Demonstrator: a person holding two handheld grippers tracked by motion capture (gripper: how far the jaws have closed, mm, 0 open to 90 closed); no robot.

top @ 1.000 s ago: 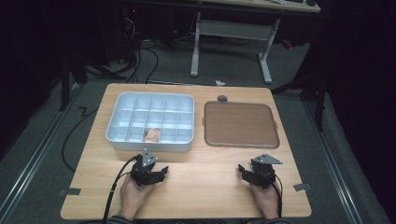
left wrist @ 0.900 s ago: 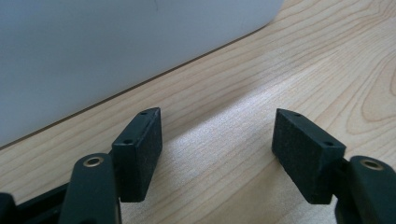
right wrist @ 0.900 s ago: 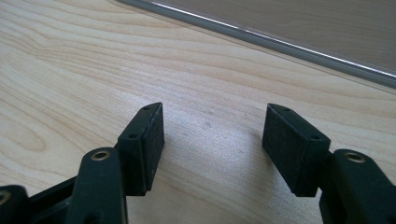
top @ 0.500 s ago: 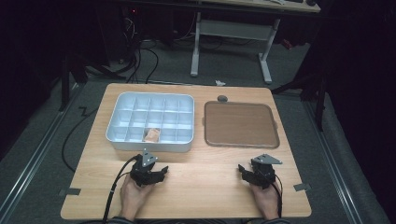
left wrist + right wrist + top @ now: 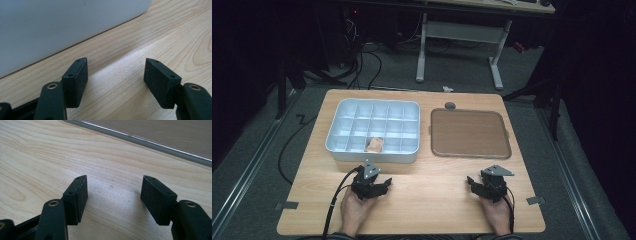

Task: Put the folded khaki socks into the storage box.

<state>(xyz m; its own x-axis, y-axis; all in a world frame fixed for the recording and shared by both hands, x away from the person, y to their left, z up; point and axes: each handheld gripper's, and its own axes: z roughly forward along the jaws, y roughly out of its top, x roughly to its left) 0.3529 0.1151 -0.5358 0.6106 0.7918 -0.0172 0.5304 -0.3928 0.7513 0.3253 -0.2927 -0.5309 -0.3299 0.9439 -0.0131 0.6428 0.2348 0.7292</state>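
Resting lower frame: left gripper [image 5: 373, 186] and right gripper [image 5: 484, 187], jaws apart, empty. Tan piece [image 5: 374, 145] in compartment tray [image 5: 343, 106], centre-left: likely light, soft; pinch sides gently.

Two hands reach in from the near edge, each holding a gripper low over the table [image 5: 437, 200], well apart. The left gripper [image 5: 379, 186] sits with its jaws spread wide and nothing between them, angled forward and slightly right. The right gripper [image 5: 473, 183] matches it, jaws parted and empty, angled forward and slightly left.
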